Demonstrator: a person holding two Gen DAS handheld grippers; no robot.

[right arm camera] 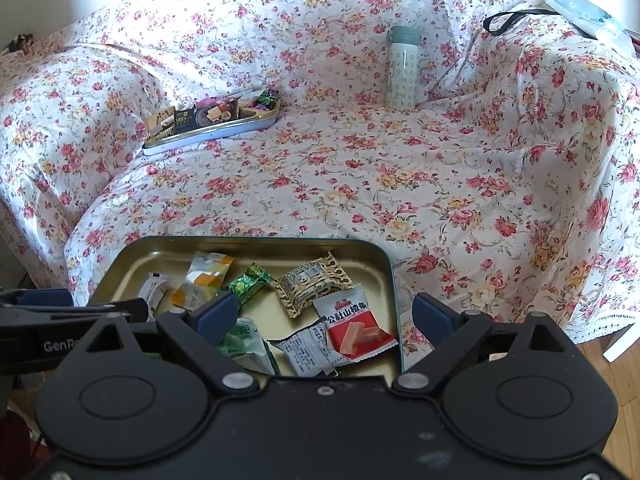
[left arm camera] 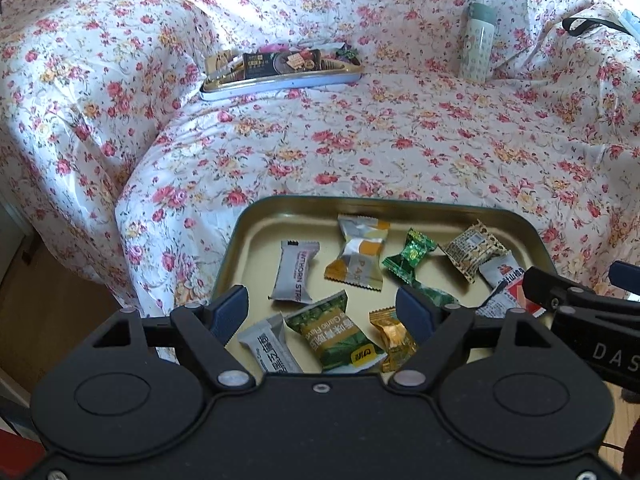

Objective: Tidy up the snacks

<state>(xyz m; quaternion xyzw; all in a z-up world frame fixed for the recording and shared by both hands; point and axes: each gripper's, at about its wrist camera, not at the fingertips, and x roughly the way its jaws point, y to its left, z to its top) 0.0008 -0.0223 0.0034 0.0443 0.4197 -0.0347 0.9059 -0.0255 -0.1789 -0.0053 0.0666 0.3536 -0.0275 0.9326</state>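
Note:
A gold-lined tin lid [left arm camera: 256, 220] lies on the front edge of the flower-print sofa and holds several wrapped snacks: a grey pack [left arm camera: 294, 274], a silver-orange one [left arm camera: 360, 256], a green candy [left arm camera: 408, 258], a green garlic pack [left arm camera: 340, 336]. My left gripper [left arm camera: 324, 308] is open above its near side, empty. In the right wrist view the same lid [right arm camera: 132, 256] holds a red-white pack [right arm camera: 354, 328] and a tan patterned pack [right arm camera: 312, 286]. My right gripper [right arm camera: 326, 314] is open; its jaws straddle the lid's right rim.
A second tin [left arm camera: 280, 80] with larger snack packs lies further back on the sofa seat; it also shows in the right wrist view [right arm camera: 208, 134]. A pale green bottle [left arm camera: 478, 42] stands against the backrest. A black strap [right arm camera: 516, 18] lies on the right armrest. Wood floor lies below.

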